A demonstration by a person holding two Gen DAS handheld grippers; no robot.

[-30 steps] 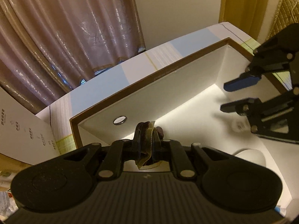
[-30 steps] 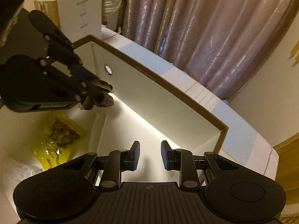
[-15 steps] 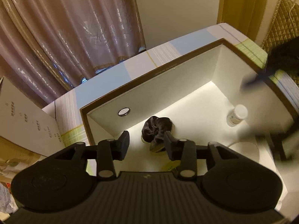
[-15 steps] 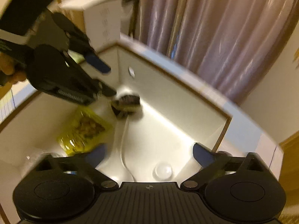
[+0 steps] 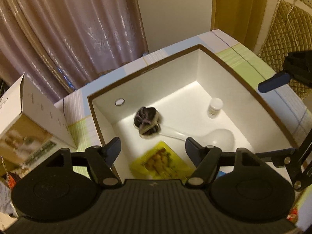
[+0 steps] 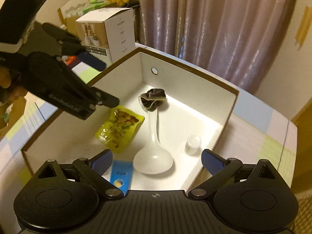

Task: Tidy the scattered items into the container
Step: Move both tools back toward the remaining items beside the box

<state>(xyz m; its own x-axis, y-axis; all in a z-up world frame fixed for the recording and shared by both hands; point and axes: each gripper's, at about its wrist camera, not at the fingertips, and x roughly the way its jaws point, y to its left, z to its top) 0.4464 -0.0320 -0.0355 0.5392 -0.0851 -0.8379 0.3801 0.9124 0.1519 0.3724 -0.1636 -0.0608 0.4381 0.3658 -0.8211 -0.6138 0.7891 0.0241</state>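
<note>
Scrunchie (image 5: 146,122) now lies released inside the container (image 5: 241,81), beside its far wall, on the ladle (image 6: 153,148) handle; left gripper (image 5: 152,152) jaws, previously pinching it, are spread; right gripper (image 6: 157,161) jaws spread, empty

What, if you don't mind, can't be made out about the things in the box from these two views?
- Blue packet: right wrist view, near end hidden behind that gripper; print too small to read.
- Yellow snack pouch: left wrist view, blurred, near edge behind the gripper body.
- Small white bottle: label unreadable in either view.
</note>
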